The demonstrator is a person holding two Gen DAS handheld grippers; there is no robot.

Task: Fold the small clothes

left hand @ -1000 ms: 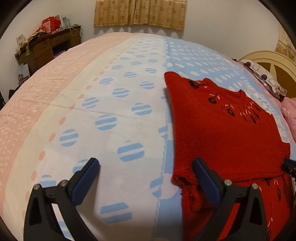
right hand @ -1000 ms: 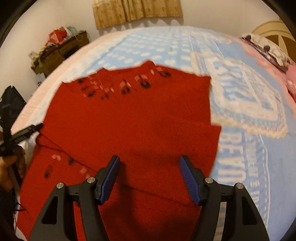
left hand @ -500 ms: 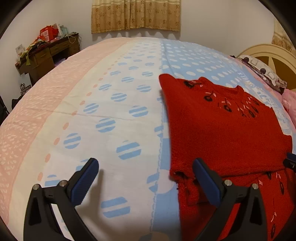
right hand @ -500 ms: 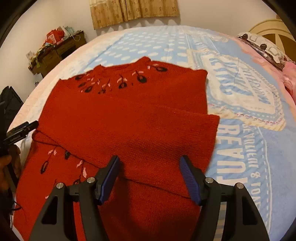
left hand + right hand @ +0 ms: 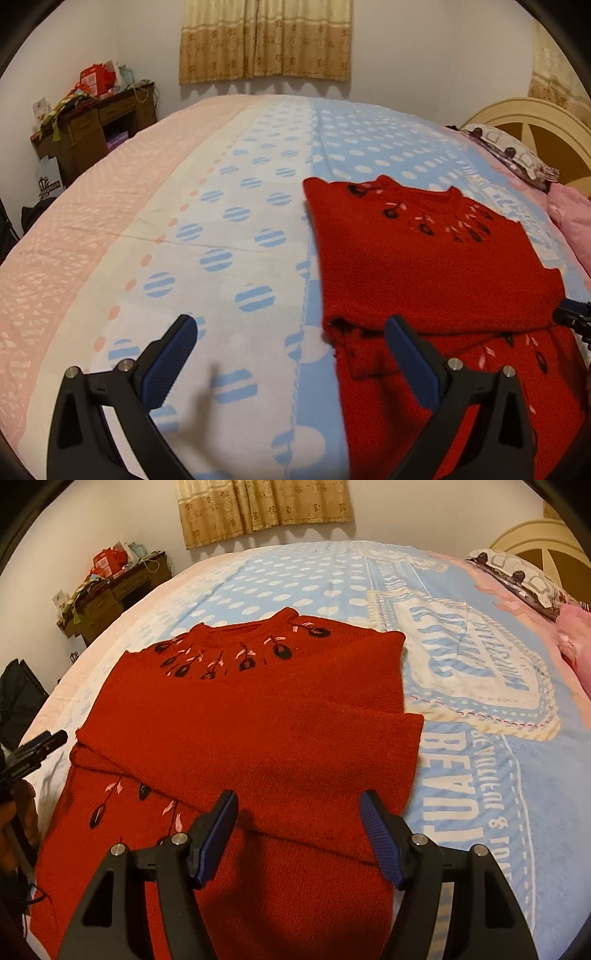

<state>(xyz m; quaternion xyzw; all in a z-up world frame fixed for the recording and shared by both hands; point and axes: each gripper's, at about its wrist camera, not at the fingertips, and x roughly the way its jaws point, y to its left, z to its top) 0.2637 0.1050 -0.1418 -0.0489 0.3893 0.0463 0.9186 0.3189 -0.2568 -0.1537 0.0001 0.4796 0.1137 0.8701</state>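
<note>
Sweater: The red sweater (image 5: 258,731) lies flat on the bed (image 5: 229,236). Its sleeves are folded across its middle, so it makes one neat block.

Why it lies so: I think the sleeves go in first, so the next fold can bring the bottom up to the neck.

Neck end: The neck with the little black and pink flowers (image 5: 221,657) points away from the claws, toward the curtain (image 5: 266,509) on the far wall.

Bottom end: The bottom edge is on the side of the sweater nearest the claws.

Long way: The sweater runs long from the claws toward the curtain.

Right claw: The right claw (image 5: 299,834) hangs just over the low part of the sweater, below the folded sleeve. Its two blue pads stand apart and hold nothing.

Left claw: The left claw (image 5: 288,362) is at the sweater's left edge. One pad is over the sweater and one is over the bare bed. It is apart too, and holds nothing.

Why apart: I think both claws are ready to pinch the bottom edge.
</note>
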